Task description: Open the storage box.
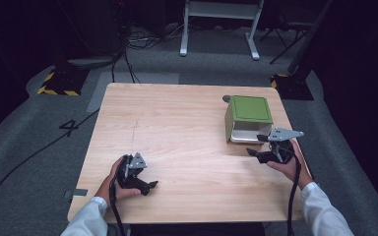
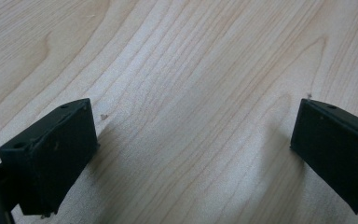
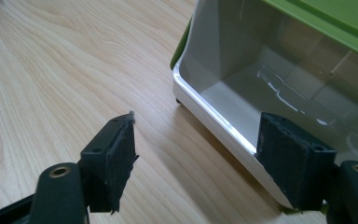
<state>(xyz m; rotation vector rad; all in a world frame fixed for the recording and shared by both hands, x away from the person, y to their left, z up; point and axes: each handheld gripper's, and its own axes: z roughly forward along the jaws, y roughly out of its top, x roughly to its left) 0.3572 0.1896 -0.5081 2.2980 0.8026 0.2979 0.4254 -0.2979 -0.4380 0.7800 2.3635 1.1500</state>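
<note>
Pale wood table (image 1: pixel 187 147) in the high view. I see my left gripper (image 1: pixel 147 186) low near my edge, jaws apart, holding nothing. My right gripper (image 1: pixel 254 146) sits just in front of the green-and-white box (image 1: pixel 248 118), which lies on its side with its open mouth facing that gripper. The two grippers are well apart.

Left gripper view: left gripper (image 2: pixel 193 140) spread wide, bare wood between the jaws.

Right gripper view: right gripper (image 3: pixel 196 149) wide open, empty. Box (image 3: pixel 279 70) right ahead, its white lower lip just beside the right-hand jaw; touching or not, I can't tell.
</note>
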